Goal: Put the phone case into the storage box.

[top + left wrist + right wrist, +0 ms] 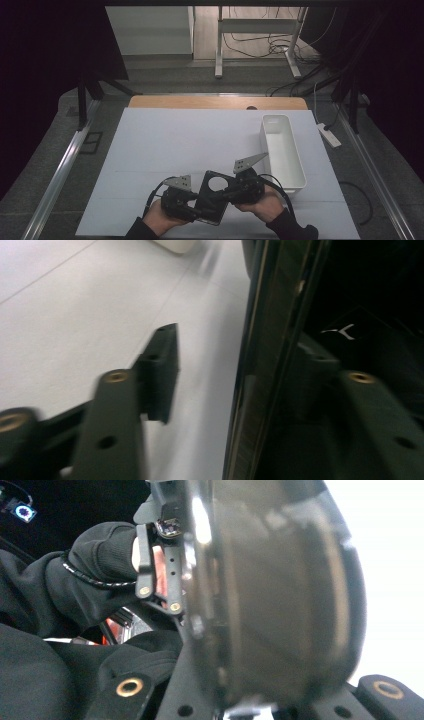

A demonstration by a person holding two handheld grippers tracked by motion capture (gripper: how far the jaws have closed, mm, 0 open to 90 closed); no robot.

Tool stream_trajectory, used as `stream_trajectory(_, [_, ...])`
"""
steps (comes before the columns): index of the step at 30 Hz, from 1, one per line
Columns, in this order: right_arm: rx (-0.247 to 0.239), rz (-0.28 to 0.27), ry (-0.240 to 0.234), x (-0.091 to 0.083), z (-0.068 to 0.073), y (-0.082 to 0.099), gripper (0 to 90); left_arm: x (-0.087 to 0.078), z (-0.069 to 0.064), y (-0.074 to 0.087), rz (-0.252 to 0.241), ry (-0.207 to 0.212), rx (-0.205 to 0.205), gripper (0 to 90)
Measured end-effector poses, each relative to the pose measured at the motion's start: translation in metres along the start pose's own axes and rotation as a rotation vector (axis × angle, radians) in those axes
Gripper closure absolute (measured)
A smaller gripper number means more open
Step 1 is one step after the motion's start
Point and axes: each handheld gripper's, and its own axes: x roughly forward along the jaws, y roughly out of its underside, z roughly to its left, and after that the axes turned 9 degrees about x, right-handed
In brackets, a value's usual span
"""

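Observation:
A black flat panel with a round hole (212,196) is held tilted above the near edge of the white sheet, between my two grippers. My right gripper (231,192) grasps its right side; in the right gripper view the dark rounded body of the panel (280,595) sits between the jaws of the right gripper (260,697), which are shut on it. My left gripper (194,207) is at the panel's lower left. In the left gripper view the panel's glossy edge (260,360) stands between the jaws of the left gripper (240,345), with a clear gap to the left finger (161,367).
A long white bin (282,150) lies at the right of the white sheet (175,145), just beyond my right hand. The wooden table edge (215,102) shows at the back. Metal rails run along both sides, with cables on the floor behind.

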Motion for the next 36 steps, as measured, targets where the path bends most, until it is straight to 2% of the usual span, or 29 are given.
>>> stream_trajectory(3, [-0.008,0.0,-0.016,0.0,0.0,0.0,85.5,-0.001,-0.001,0.001,-0.003,0.021,-0.001,64.4])
stream_trajectory(7, [-0.016,0.005,-0.019,0.001,0.001,0.0,85.5,-0.002,-0.001,0.001,-0.01,0.051,0.006,76.2])
stream_trajectory(13, [-0.025,0.015,-0.046,0.002,0.001,0.0,85.2,-0.002,0.0,0.001,-0.015,0.097,0.016,84.6])
stream_trajectory(14, [-0.02,0.016,-0.049,0.001,0.001,0.0,85.2,-0.002,0.001,0.0,-0.01,0.115,0.005,84.7])
stream_trajectory(15, [-0.02,0.016,-0.049,0.001,0.001,0.0,85.2,-0.002,0.001,0.0,-0.01,0.115,0.005,84.8])
stream_trajectory(17, [-0.011,0.014,-0.052,0.002,-0.001,-0.001,83.6,-0.003,0.001,0.0,-0.006,0.106,0.009,84.9])
stream_trajectory(20, [-0.015,0.002,-0.039,0.002,-0.001,-0.001,80.5,-0.005,-0.002,-0.003,0.005,0.061,0.016,85.1])
stream_trajectory(22, [-0.017,-0.023,-0.016,0.001,-0.001,-0.001,68.0,-0.008,-0.002,-0.003,0.007,0.02,0.016,85.0])
stream_trajectory(23, [-0.022,-0.043,0.009,-0.001,-0.001,-0.002,62.5,-0.008,-0.002,-0.003,0.007,0.02,0.016,85.0])
stream_trajectory(24, [-0.022,-0.043,0.009,-0.001,-0.001,-0.002,62.5,-0.009,-0.002,-0.002,0.006,0.006,0.014,85.0])
stream_trajectory(25, [-0.026,-0.048,0.024,-0.001,-0.001,-0.002,58.4,-0.009,-0.002,-0.002,0.01,0.001,0.003,85.0])
stream_trajectory(28, [-0.033,-0.086,0.097,-0.005,-0.002,-0.003,44.1,-0.01,0.001,0.0,0.032,-0.061,-0.025,84.9])
stream_trajectory(29, [-0.033,-0.086,0.097,-0.005,-0.002,-0.003,44.1,-0.01,0.001,0.0,0.032,-0.061,-0.025,84.9])
stream_trajectory(32, [-0.038,-0.105,0.139,-0.006,-0.002,-0.003,36.3,-0.011,0.002,0.001,0.04,-0.088,-0.037,84.8])
stream_trajectory(34, [-0.04,-0.117,0.169,-0.008,-0.003,-0.003,30.9,-0.013,0.002,0.001,0.043,-0.117,-0.04,84.8])
stream_trajectory(36, [-0.039,-0.126,0.178,-0.009,-0.003,-0.003,26.3,-0.014,0.002,0.002,0.041,-0.14,-0.043,84.8])
